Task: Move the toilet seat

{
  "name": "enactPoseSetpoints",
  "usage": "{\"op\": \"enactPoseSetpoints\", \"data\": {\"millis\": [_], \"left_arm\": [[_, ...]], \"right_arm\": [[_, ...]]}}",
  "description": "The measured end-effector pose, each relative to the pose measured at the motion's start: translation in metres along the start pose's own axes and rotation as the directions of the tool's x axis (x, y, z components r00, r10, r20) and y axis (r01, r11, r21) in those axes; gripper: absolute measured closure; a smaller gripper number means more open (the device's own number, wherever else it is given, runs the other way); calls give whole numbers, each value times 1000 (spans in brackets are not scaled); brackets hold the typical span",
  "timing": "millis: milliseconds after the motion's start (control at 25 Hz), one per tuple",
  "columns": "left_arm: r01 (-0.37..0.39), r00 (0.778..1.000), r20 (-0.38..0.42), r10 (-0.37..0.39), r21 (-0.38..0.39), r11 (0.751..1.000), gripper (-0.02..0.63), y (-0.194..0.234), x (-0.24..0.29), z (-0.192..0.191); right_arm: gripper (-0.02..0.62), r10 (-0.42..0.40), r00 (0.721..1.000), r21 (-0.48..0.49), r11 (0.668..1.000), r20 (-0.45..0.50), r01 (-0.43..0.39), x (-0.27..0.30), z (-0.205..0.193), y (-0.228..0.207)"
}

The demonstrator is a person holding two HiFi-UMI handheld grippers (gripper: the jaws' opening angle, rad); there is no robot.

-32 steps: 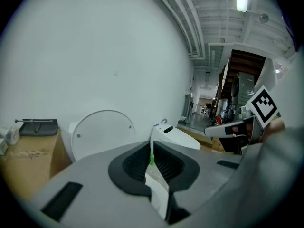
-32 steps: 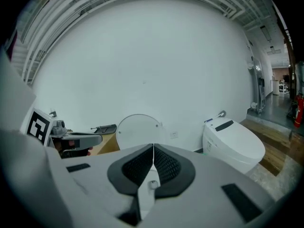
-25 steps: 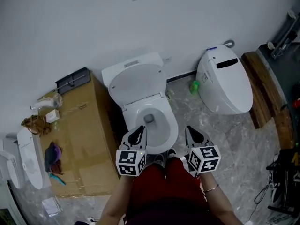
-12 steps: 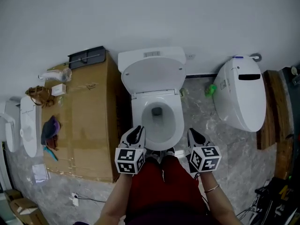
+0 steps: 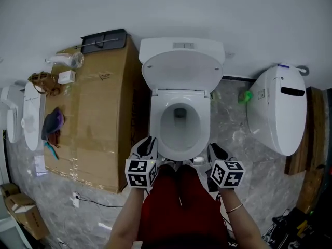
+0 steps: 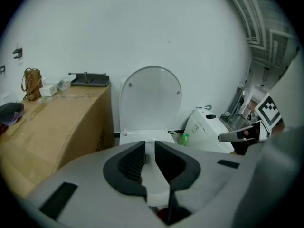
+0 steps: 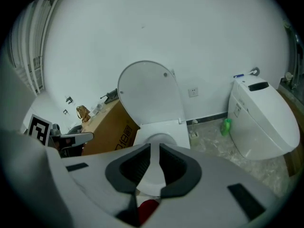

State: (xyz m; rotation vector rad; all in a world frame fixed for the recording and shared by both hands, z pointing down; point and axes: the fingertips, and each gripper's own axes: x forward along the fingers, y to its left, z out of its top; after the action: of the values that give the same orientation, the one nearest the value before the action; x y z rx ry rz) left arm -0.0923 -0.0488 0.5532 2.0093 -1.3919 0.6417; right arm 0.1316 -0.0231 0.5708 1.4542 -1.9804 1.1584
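Observation:
A white toilet stands against the wall, its lid and seat point(image 5: 181, 70) raised upright against the tank above the open bowl point(image 5: 155, 126). My left gripper point(image 5: 148, 142) hovers at the bowl's front left corner, its jaws together and empty. My right gripper point(image 5: 214, 148) is at the front right corner; its jaws have just been opening to a narrow gap, with nothing between them. In the left gripper view the upright lid point(image 6: 150, 99) rises beyond the left gripper point(image 6: 150, 144). In the right gripper view the lid point(image 7: 147, 96) stands behind the right gripper point(image 7: 155, 147).
A large cardboard box point(image 5: 93, 113) stands tight against the toilet's left side, with a black tray point(image 5: 104, 39) and small items on it. A second white toilet unit point(image 5: 277, 108) lies at the right, a green bottle point(image 5: 245, 96) beside it. Marble floor surrounds the bowl.
Both grippers have sunk closer to the bowl's front rim. The head view has swung so the toilet now sits in the middle.

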Motion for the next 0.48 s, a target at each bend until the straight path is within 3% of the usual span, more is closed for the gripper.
{"op": "enactPoseSetpoints", "data": {"millis": [240, 480], "left_arm": [[-36, 998, -60, 29, -111, 993, 536, 17, 24, -44], [-73, 992, -117, 56, -150, 986, 500, 34, 49, -86]], "right_arm": [[492, -7, 996, 39, 999, -91, 11, 29, -37, -21], [440, -3, 990, 98, 995, -141, 17, 56, -65, -38]]}}
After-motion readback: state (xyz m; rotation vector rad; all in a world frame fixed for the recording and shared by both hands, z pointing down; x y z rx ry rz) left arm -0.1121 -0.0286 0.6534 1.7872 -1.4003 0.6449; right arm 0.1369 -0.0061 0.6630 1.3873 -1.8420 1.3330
